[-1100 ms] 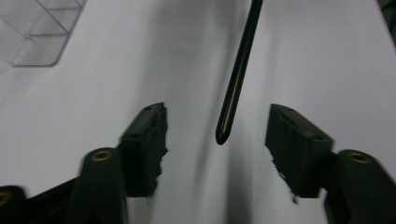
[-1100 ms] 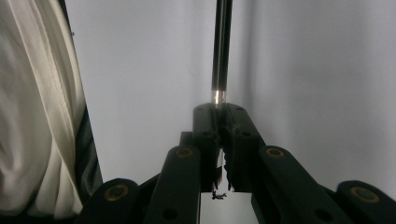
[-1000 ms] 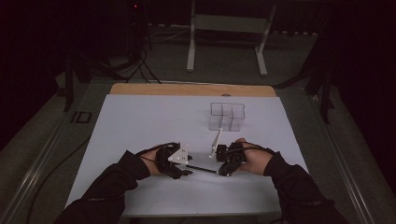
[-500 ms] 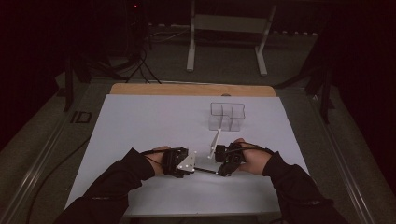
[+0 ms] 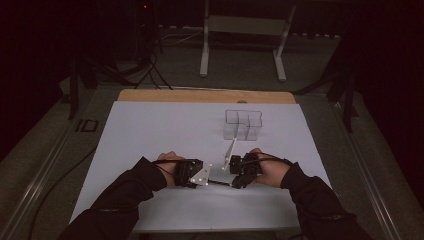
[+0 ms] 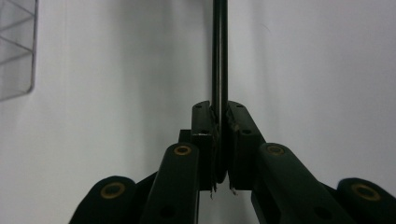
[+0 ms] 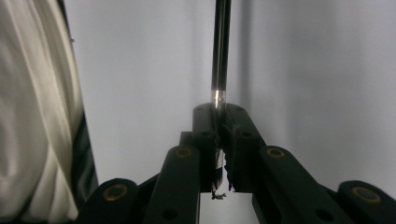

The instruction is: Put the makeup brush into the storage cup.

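A thin black rod (image 5: 221, 182) lies level just above the white mat, spanning the gap between my two grippers near the front edge. My left gripper (image 5: 210, 180) points right, and its jaws have just been closing onto the rod's left end. In the left gripper view the pads of that gripper (image 6: 219, 109) pinch the rod (image 6: 219, 46), which runs straight away from them. My right gripper (image 5: 234, 184) points left. In the right gripper view this gripper (image 7: 219, 109) is shut on the rod (image 7: 221, 46) at a silver band.
A clear plastic box with several compartments (image 5: 242, 124) stands on the white mat (image 5: 160, 130) just beyond the right hand, and its corner shows in the left gripper view (image 6: 16, 46). A wooden strip (image 5: 200, 96) edges the mat's far side. A metal stand (image 5: 240, 40) is behind the table.
The left hand has edged to the right, toward the right gripper, so the two grippers are closer together on the rod. The right hand has stayed still.
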Motion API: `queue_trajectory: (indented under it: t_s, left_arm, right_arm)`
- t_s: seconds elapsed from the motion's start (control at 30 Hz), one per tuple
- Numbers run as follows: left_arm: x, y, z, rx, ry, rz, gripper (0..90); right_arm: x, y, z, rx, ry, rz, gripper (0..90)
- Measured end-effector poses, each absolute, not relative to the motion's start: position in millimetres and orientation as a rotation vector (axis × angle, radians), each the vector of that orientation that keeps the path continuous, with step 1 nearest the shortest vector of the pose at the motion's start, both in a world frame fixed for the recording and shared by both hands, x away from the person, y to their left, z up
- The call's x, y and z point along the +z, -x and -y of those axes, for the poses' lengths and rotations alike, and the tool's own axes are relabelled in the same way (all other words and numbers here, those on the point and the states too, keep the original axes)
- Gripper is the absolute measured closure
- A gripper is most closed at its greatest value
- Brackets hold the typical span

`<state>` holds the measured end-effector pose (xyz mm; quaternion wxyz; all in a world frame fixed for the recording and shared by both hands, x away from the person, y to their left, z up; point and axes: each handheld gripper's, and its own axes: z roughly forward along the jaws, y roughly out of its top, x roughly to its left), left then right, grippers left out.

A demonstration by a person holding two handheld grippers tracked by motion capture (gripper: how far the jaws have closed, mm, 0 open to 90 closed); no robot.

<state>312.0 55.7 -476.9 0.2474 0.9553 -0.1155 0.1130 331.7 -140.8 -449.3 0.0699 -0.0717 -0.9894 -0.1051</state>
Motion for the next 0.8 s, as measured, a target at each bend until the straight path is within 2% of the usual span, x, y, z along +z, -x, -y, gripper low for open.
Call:
queue_trajectory:
  t_s: [0.1,0.2,0.4,0.53,0.8]
  left_arm:
    - [-475,-312,-56,0.318,-2.610,0.302,84.8]
    - [-473,-313,-57,0.312,-2.617,0.256,84.8]
    - [-470,-314,-60,0.286,-2.606,0.119,84.8]
    - [-470,-314,-63,0.262,-2.616,0.047,84.8]
    - [-466,-311,-70,0.228,-2.603,-0.081,84.8]
  right_arm:
    - [-450,-330,141,-0.343,0.204,3.013,80.3]
    - [-448,-329,143,-0.382,0.233,3.021,65.1]
    - [-440,-328,151,-0.509,0.263,3.056,48.7]
    - [-434,-327,156,-0.583,0.321,3.097,47.3]
    - [-410,-323,171,-0.841,0.411,3.129,36.3]
